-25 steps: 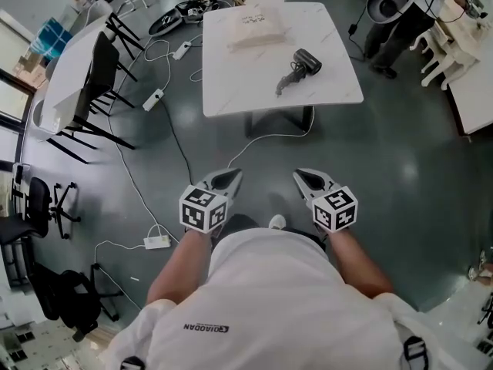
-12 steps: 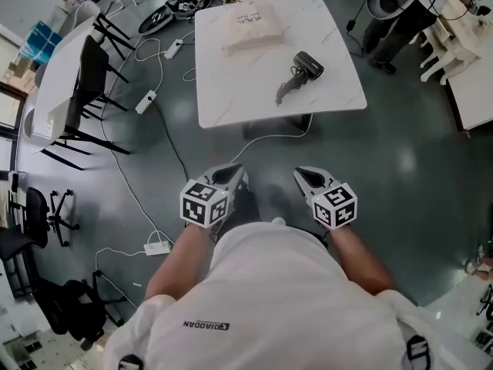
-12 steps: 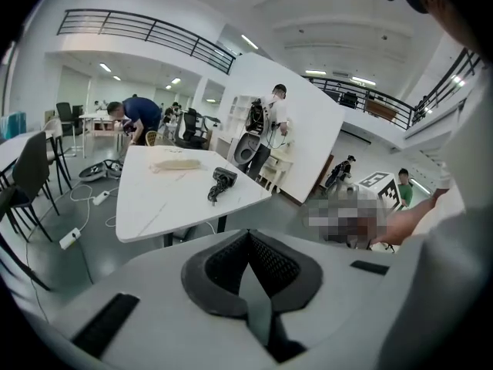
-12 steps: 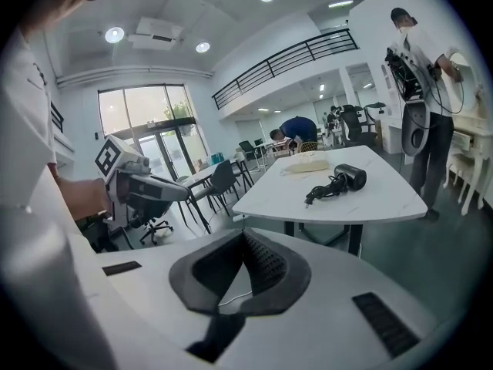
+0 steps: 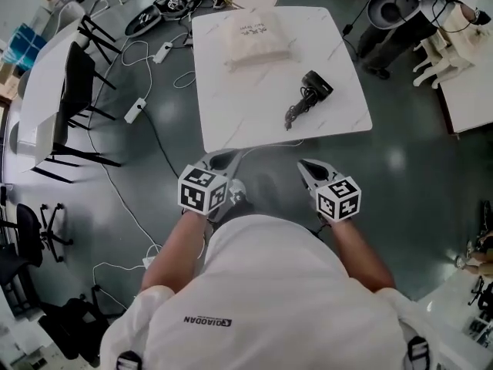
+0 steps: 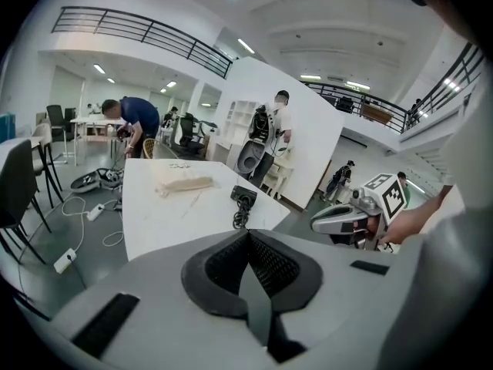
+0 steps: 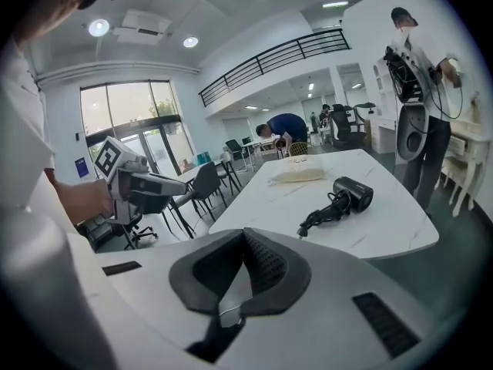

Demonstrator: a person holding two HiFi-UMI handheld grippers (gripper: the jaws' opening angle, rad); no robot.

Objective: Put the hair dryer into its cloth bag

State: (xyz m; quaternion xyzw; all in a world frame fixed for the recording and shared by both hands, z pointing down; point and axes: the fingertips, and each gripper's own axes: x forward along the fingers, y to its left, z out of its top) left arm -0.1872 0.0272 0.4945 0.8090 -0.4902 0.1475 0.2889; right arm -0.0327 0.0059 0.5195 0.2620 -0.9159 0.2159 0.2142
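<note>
A black hair dryer lies on the white table near its right side, its cord bunched toward the near edge. The beige cloth bag lies flat at the table's far side. My left gripper and right gripper are both shut and hold nothing, just short of the table's near edge. The left gripper view shows the dryer, the bag and the closed jaws of the left gripper. The right gripper view shows the dryer, the bag and the right gripper.
Black chairs and another white table stand to the left. Power strips and cables trail over the grey floor. A person bends behind the table; another stands by equipment at its right.
Both grippers have moved forward together toward the table. Its near edge now lies just ahead of their tips. The jaws stay shut.
</note>
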